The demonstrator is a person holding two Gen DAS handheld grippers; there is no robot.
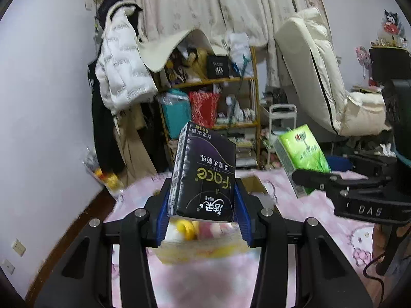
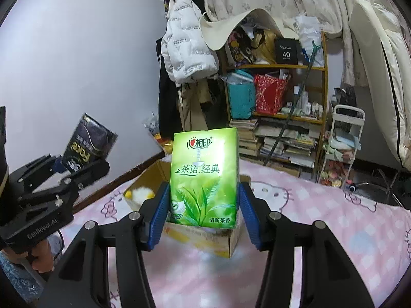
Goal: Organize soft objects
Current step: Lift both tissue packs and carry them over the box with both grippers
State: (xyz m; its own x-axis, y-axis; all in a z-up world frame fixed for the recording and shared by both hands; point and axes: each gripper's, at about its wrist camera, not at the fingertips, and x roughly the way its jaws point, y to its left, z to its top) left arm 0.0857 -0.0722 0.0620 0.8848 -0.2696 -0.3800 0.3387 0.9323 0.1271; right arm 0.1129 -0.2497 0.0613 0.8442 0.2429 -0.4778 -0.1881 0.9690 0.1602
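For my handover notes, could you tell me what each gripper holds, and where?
Left gripper clamps the black tissue pack by its lower sides; right gripper clamps the green tissue pack likewise.

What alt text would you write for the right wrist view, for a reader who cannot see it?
The right gripper clamps an upright green tissue pack between blue pads above an open cardboard box on a pink cartoon-cat bedspread. At left, the left gripper holds a black tissue pack; cluttered shelves stand behind.
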